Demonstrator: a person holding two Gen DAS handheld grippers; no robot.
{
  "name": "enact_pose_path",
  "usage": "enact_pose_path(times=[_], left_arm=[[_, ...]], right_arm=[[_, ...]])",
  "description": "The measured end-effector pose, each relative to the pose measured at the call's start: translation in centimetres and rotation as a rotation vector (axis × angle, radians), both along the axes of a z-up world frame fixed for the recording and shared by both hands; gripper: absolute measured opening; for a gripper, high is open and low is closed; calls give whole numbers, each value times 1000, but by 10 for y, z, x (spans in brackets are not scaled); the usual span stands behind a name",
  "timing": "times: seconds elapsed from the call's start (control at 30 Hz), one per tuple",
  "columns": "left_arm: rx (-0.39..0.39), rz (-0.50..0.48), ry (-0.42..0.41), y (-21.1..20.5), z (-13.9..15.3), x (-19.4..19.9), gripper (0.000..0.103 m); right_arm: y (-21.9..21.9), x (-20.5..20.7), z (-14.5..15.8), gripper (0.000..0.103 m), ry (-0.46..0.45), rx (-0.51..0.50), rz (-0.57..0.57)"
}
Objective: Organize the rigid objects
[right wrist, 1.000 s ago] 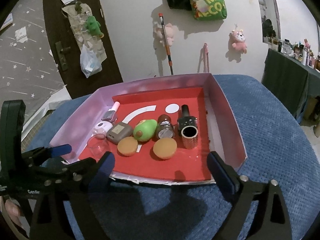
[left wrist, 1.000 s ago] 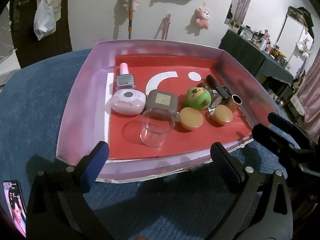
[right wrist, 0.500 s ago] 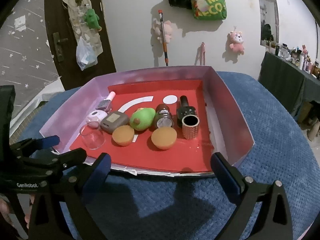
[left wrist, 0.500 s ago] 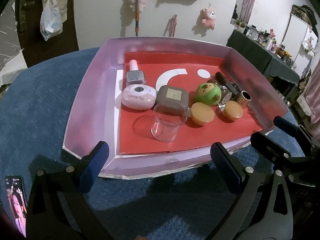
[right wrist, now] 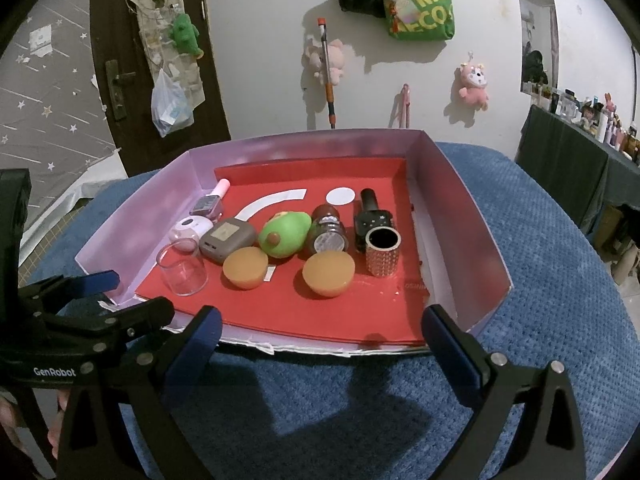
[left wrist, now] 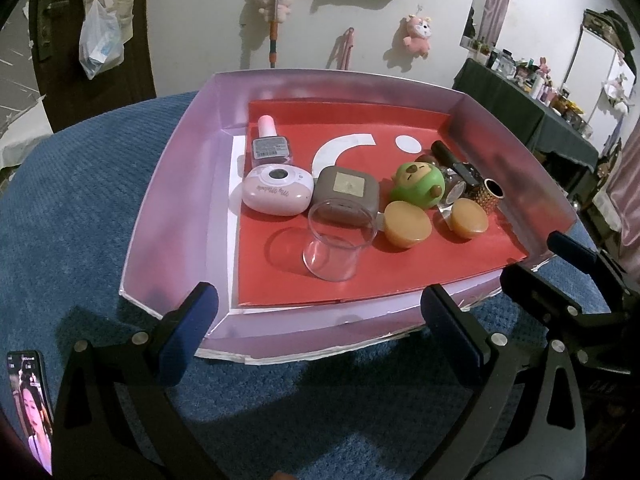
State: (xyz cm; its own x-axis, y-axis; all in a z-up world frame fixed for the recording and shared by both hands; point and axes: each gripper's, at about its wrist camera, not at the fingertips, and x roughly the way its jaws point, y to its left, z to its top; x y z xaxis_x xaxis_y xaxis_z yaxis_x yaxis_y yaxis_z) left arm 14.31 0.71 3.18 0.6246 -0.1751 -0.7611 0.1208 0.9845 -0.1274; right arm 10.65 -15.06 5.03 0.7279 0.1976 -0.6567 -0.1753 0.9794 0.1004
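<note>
Both my grippers sit nearest the lenses, over the blue knitted cloth [right wrist: 520, 240]. Left gripper [left wrist: 318, 326]: jaws spread wide, nothing between them, blue pads just short of the tray's near wall. Right gripper [right wrist: 322, 338]: likewise spread and empty. Each tool's lower frame is cut off by the picture edge. At the far left corner of the left view, a phone [left wrist: 30, 404] lies on the cloth, only partly in frame.

Next, the shallow tray [left wrist: 176, 216]: pale lilac card walls, red card floor with white curved and round marks. Its near edge looks ragged.

Contents, near to far. A clear plastic cup [left wrist: 338, 244] stands upright, nearest the front, left of centre; it partly covers the grey-brown rounded square case [left wrist: 348, 192] behind it. Two tan dome-shaped pieces [right wrist: 328, 272], smooth and matte, lie right of the cup; I cannot tell what they are. Behind: a pink oval case [left wrist: 278, 194] with script lettering, a glossy green bear-shaped toy [left wrist: 416, 188], a small dark-capped jar [right wrist: 328, 232] largely hidden by the toy in the left view, and a studded metallic tube [right wrist: 382, 256] with a dark opening. A black item [right wrist: 370, 210] lies behind the tube; its shape is unclear. Farthest left, a nail polish bottle [left wrist: 270, 144], pink cap, lies on its side.

Beyond the tray, plush toys [right wrist: 474, 84] hang on the white wall.
</note>
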Motion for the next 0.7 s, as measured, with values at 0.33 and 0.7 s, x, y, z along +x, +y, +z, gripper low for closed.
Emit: enact_pose_path(times=[0.33,0.7], left_arm=[[8,-7,-4,-2,-2,-2,103],[25,-11,-13,-4,-2,-2,103]], right_arm=[[-1,1,-1,102,6,20,-2],[-2,1,-1,102,6,22,-3]])
